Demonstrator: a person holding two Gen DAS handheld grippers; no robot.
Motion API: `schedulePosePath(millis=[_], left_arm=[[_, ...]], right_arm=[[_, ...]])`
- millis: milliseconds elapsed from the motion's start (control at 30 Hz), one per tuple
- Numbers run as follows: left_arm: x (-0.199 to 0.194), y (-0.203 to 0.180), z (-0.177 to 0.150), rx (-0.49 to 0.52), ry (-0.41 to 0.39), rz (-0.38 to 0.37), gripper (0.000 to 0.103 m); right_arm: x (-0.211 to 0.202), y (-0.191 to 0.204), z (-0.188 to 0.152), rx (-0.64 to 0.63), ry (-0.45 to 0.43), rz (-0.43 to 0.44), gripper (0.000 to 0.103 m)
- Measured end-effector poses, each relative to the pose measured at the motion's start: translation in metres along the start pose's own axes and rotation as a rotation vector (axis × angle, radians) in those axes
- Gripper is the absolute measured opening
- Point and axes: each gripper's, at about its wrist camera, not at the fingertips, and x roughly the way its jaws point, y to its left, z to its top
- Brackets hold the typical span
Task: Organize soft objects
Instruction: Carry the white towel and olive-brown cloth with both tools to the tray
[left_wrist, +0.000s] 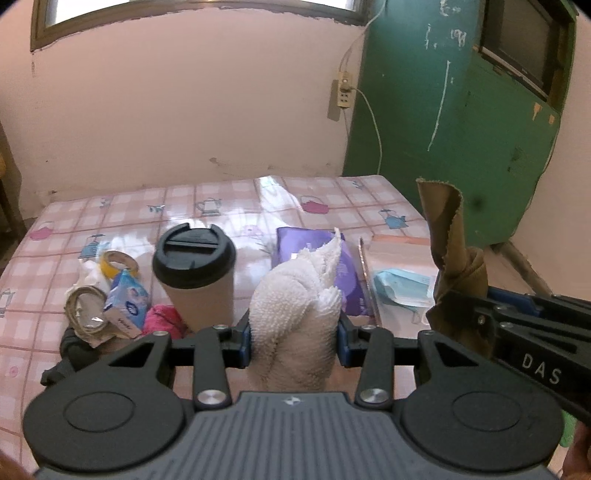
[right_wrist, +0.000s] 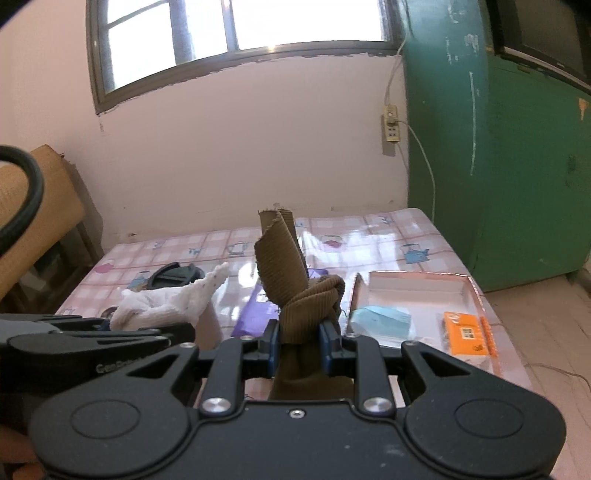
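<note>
Left wrist view showed the left tool (left_wrist: 294, 341) pinching a bunched white towel (left_wrist: 295, 295) held above the bench (left_wrist: 44, 302). The right tool (right_wrist: 298, 341) was pinching a knotted brown ribbed cloth (right_wrist: 295, 295), one frayed end standing upright. A pale tray (right_wrist: 413, 291) to the right already held a blue face mask (right_wrist: 380, 317) and an orange packet (right_wrist: 465, 332). Judged progress: midway; both cloths remained undelivered, and a pink fabric piece (left_wrist: 162, 317) lay beside the lidded cup (left_wrist: 195, 277).
</note>
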Motion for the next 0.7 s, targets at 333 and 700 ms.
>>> schedulePosePath(millis=[333,700], left_arm=[[0.013,-0.023,0.001,0.03,0.017,-0.033,0.043],[0.025,-0.05,0.0,0.065,0.036,-0.059,0.043]], right_arm=[[-0.004,-0.026,-0.003,0.026,0.002,-0.041,0.027],[-0.005,-0.059,-0.007,0.057,0.012,-0.094,0.027]])
